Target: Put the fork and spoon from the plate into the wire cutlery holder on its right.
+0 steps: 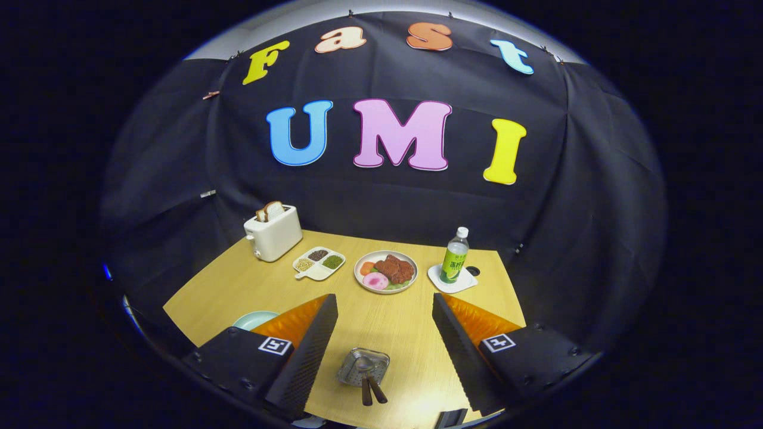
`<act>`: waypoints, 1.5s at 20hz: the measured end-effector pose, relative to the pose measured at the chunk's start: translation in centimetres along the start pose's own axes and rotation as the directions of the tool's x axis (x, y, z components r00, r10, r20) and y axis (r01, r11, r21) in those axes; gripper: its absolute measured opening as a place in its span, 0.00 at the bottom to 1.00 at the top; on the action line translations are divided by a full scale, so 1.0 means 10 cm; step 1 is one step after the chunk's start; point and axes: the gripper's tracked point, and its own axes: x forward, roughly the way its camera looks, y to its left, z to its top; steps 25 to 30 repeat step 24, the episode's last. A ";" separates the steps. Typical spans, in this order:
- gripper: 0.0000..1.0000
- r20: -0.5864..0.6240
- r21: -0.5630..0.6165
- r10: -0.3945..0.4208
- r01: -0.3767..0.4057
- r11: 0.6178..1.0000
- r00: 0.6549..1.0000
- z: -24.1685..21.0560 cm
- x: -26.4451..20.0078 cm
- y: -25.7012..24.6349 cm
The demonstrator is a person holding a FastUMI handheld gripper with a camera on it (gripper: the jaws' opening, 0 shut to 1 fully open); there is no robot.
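Observation:
My gripper (384, 301) is open and held high above the wooden table (238, 292), with nothing between its fingers. Below the gap between the fingers stands the wire cutlery holder (362, 364). Two dark-handled utensils (372, 390) stick out of it, their handles leaning toward me. Which one is the fork and which the spoon I cannot tell. A pale green plate (255, 319) lies to the holder's left, mostly hidden behind my left finger (310, 345). What is on it is hidden.
Beyond the fingers at the back of the table are a white toaster (273, 239) with bread slices, a divided dish of beans (319, 263), a plate of food (385, 271) and a green bottle (455, 256) on a white coaster (462, 282).

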 end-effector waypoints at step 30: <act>0.96 0.044 -0.052 0.041 -0.038 0.998 0.998 0.05 -0.14 0.24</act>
